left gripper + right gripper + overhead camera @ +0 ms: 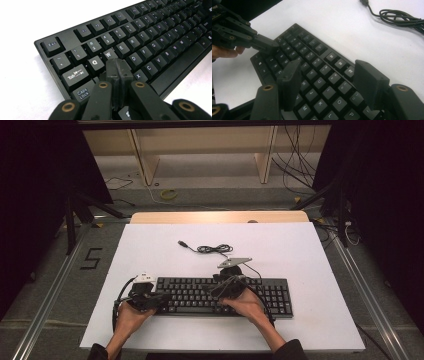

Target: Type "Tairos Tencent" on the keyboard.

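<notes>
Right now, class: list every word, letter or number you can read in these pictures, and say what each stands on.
"Esc", "Tab", "Caps Lock": left-edge keys of the black plastic keyboard.
"Q W E R T Y", "F G", "X C V B": its letter keys.
"Y U J K M O L P": letter keys under the right gripper.
"5": black mark on the grey floor.
Function-row and far keys: too blurred.

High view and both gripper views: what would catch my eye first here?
A long black plastic keyboard lies near the front of the white table. The left gripper, fingers shut together, presses down near the W and Q keys, while the right gripper hovers open over the letter keys. Behind, the keyboard's thin black cable lies coiled and unplugged.
</notes>
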